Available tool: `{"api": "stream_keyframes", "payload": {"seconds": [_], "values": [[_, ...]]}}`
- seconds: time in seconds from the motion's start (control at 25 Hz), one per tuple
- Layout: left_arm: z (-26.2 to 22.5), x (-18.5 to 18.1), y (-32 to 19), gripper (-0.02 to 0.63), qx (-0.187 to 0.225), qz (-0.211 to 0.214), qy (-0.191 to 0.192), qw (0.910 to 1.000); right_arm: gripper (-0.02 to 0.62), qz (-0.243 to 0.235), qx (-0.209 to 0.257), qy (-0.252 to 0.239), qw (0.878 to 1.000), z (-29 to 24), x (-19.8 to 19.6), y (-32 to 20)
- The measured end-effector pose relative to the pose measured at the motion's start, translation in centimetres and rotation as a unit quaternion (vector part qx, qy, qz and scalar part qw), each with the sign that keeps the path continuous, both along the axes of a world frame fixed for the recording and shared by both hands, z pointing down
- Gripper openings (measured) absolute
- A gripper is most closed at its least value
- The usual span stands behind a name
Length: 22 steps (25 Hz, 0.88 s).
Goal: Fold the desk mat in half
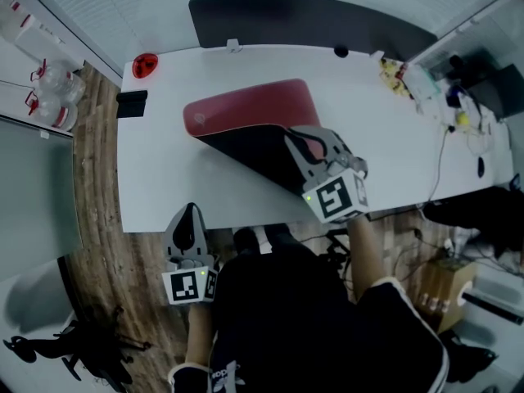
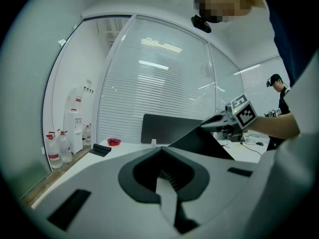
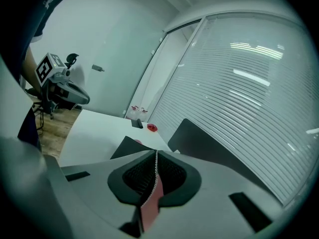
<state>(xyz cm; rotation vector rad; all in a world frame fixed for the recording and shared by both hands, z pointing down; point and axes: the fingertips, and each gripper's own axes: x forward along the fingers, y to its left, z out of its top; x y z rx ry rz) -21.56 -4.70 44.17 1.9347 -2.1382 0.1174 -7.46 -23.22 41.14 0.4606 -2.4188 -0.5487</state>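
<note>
1. Right gripper view: the right gripper (image 3: 156, 156) is seen clamped on the edge of the red, black-backed flexible desk mat (image 3: 149, 208), raised off the white table (image 3: 94, 128).
2. With the left gripper (image 1: 190, 229) closed, empty and held aside, the mat may be folded askew or pulled free.

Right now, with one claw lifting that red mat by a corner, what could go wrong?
1. The right gripper pinches the desk mat by just one corner; the thin edge could slip out and flop back.
2. The left gripper hangs off the table edge, holding nothing, so the mat may fold on a slant or slide across the table.
</note>
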Motion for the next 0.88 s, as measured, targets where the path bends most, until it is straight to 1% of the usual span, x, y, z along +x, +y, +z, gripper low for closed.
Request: {"api": "stream_keyframes", "payload": {"seconds": [0.16,0.28,0.36,0.56,0.64,0.8,0.88], "values": [[-0.2,0.4,-1.3,0.003,0.002,-0.011,-0.003,0.9999,0.015,-0.007,-0.001,-0.004,1.0,0.2,0.0,-1.8],[-0.3,0.7,-2.1,0.003,0.002,-0.019,-0.005,0.9998,0.015,-0.011,0.003,-0.039,0.999,0.7,-0.3,-3.5],[-0.2,1.0,-2.8,0.003,0.001,-0.025,-0.006,0.9997,0.015,-0.011,0.001,-0.049,0.999,1.0,-0.4,-4.8],[-0.2,1.5,-4.4,0.003,-0.001,-0.038,-0.008,0.9992,0.015,-0.02,-0.008,-0.043,0.999,1.4,-0.7,-7.4],[-0.1,1.6,-5.0,0.003,-0.004,-0.043,-0.01,0.999,0.015,-0.023,-0.009,-0.031,0.999,1.5,-0.7,-8.5],[0.3,1.6,-6.1,0.003,-0.01,-0.051,-0.009,0.9986,0.015,-0.023,-0.012,-0.05,0.998,2.2,-1.2,-11.0],[0.4,1.5,-6.7,0.003,-0.014,-0.054,-0.008,0.9984,0.015,-0.024,-0.015,-0.044,0.999,2.8,-1.4,-12.1]]}}
